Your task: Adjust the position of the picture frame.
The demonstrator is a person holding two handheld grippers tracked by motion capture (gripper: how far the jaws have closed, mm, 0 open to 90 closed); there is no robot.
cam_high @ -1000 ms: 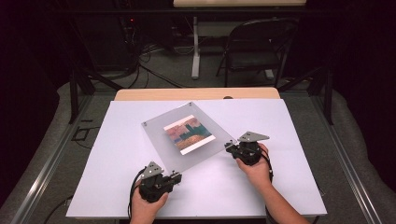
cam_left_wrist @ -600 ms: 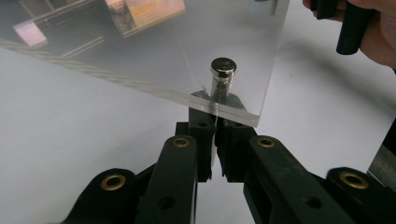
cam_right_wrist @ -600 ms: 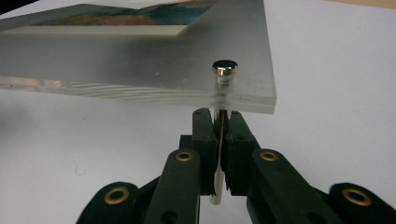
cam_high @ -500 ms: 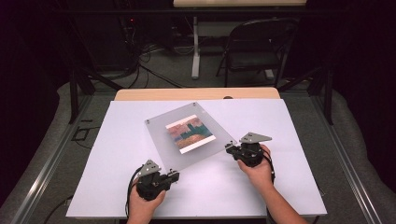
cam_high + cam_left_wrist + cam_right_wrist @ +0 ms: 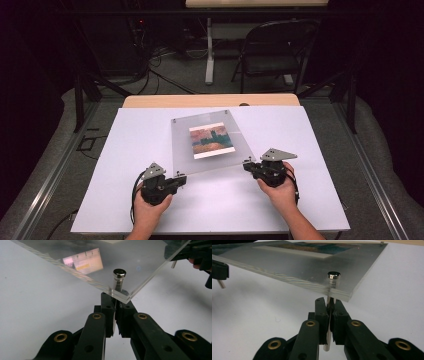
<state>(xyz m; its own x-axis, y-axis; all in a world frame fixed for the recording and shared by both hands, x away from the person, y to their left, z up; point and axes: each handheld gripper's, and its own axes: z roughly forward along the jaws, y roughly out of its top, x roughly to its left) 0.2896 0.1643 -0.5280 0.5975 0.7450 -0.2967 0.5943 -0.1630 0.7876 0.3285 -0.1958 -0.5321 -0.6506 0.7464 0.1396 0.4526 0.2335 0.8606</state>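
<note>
While the clear acrylic frame (image 5: 212, 142) hangs tilted over the white table (image 5: 310, 130), its near edge is carried by both tools and its far edge sits lower, toward the back of the tabletop. Sandwiched inside the frame is a small picture (image 5: 212, 140) with a white border, orange and teal in colour, lying flat between the two sheets.

Seen from above, the left gripper (image 5: 181, 178) meets the frame's near left corner and the right gripper (image 5: 246, 164) meets its near right corner. Each is held in a hand: the left hand (image 5: 150, 210) and the right hand (image 5: 281, 192) come in from the near side of the table.

Along the left gripper (image 5: 116, 305), the jaws stand pressed together on a metal standoff pin (image 5: 119, 280) that passes through the corner of the frame; the pin's round cap stands just above the fingers (image 5: 108, 305), with the acrylic corner resting right over the fingertips. The picture shows faintly through the sheet, beyond the fingers and to their left.

Along the right gripper (image 5: 329, 309), the jaws are likewise clamped on a second pin (image 5: 333, 283), whose shaft runs down between the fingers (image 5: 321, 309) and out below them. The frame corner lies directly above the fingertips, and the picture lies farther off, ahead of them.
</note>
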